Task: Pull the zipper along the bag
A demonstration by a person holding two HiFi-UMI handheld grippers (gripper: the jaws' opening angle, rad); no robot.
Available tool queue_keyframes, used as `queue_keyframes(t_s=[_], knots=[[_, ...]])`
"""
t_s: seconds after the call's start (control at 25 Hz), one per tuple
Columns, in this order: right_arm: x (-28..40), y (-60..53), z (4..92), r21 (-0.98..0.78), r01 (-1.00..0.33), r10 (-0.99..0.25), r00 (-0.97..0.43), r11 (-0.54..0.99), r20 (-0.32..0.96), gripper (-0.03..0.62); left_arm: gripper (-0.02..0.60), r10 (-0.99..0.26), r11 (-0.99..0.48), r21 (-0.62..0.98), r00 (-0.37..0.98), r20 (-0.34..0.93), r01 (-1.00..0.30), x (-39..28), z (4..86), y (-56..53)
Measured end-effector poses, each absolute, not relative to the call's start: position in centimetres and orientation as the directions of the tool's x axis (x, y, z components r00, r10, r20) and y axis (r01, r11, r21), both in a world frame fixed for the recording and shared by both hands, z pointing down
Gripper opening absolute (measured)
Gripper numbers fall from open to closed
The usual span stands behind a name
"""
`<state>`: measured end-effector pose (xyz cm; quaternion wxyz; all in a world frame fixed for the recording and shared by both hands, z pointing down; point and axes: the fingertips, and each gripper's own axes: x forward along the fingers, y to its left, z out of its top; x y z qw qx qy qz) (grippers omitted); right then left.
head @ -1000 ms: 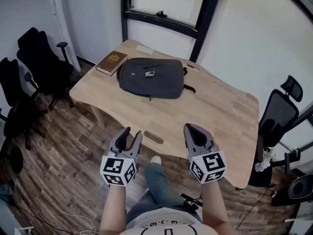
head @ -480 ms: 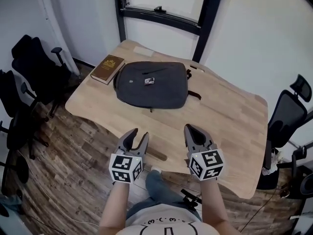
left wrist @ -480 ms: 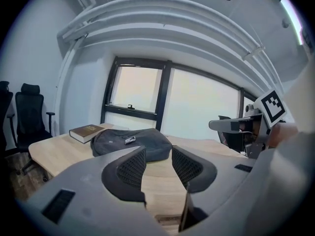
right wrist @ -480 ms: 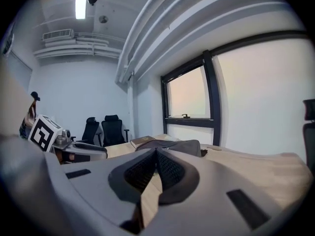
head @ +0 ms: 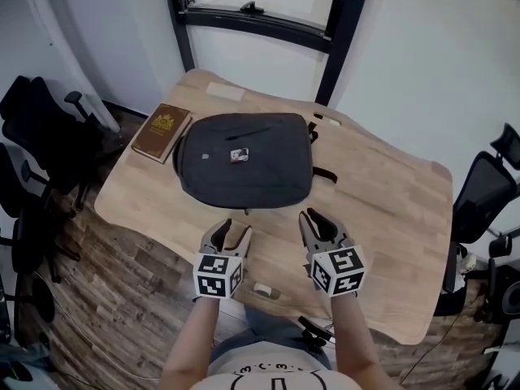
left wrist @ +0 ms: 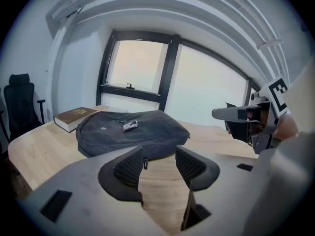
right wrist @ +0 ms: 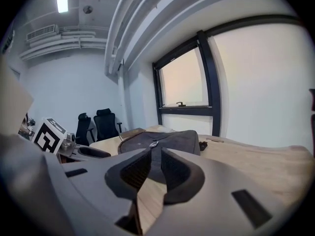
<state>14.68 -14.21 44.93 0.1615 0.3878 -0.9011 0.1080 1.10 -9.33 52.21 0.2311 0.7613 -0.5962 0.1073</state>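
A dark grey bag [head: 244,162] lies flat on the wooden table [head: 382,201]. A small zipper pull [left wrist: 145,163] hangs at its near edge. My left gripper [head: 231,234] hovers over the table just short of that edge, open, with nothing between the jaws, which have just been opening wider. In the left gripper view the pull shows just ahead of the left pad [left wrist: 129,168]. My right gripper [head: 318,223] hovers beside it, also short of the bag [right wrist: 172,139]. Its jaws have just been opening to a narrow gap, and they hold nothing.
A brown book [head: 161,132] lies left of the bag. A small metal tag [head: 238,155] sits on the bag's top, and a strap [head: 323,175] sticks out at its right. Black office chairs [head: 41,128] stand left of the table, another [head: 487,193] right. A window frame [head: 252,19] is behind.
Both grippers have moved forward and down, from in front of the table to above it near the bag's front edge. The left jaws stand wider apart, and the right jaws have parted slightly.
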Motion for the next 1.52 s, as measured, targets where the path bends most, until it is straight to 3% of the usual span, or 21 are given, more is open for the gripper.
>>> queue_keyframes(t_s=[0.2, 0.32, 0.68, 0.88, 0.96, 1.08, 1.52], knots=[[12.7, -18.0, 48.0, -0.059, -0.707, -0.618, -0.652, 0.705, 0.439, 0.102, 0.192, -0.818, -0.141, 0.196, 0.226, 0.529, -0.970, 0.8, 56.5, -12.0], [12.1, -20.0, 49.7, -0.055, -0.702, -0.600, -0.645, 0.710, 0.473, 0.052, 0.192, -0.801, -0.099, 0.182, 0.187, 0.569, -0.978, 0.8, 59.0, -12.8], [11.7, -23.9, 53.8, -0.018, -0.701, -0.556, -0.581, 0.713, 0.594, 0.051, 0.189, -0.765, -0.005, 0.130, 0.087, 0.638, -0.991, 1.2, 63.7, -14.8], [11.4, -24.3, 55.9, -0.031, -0.693, -0.485, -0.535, 0.720, 0.692, 0.051, 0.080, -0.762, 0.073, 0.098, 0.008, 0.648, -0.993, 0.1, 64.3, -15.5], [11.4, -24.3, 56.2, -0.026, -0.685, -0.467, -0.523, 0.728, 0.713, 0.051, 0.072, -0.764, 0.082, 0.085, -0.008, 0.646, -0.993, -0.1, 64.2, -15.5], [11.5, -24.3, 56.3, -0.035, -0.697, -0.468, -0.517, 0.716, 0.717, 0.051, 0.023, -0.771, 0.065, 0.080, 0.001, 0.637, -0.995, 0.1, 64.0, -15.3], [11.6, -24.5, 56.5, 0.048, -0.738, -0.546, -0.453, 0.673, 0.705, 0.051, 0.018, -0.768, 0.016, 0.157, 0.089, 0.634, -0.987, -0.1, 62.6, -14.7]])
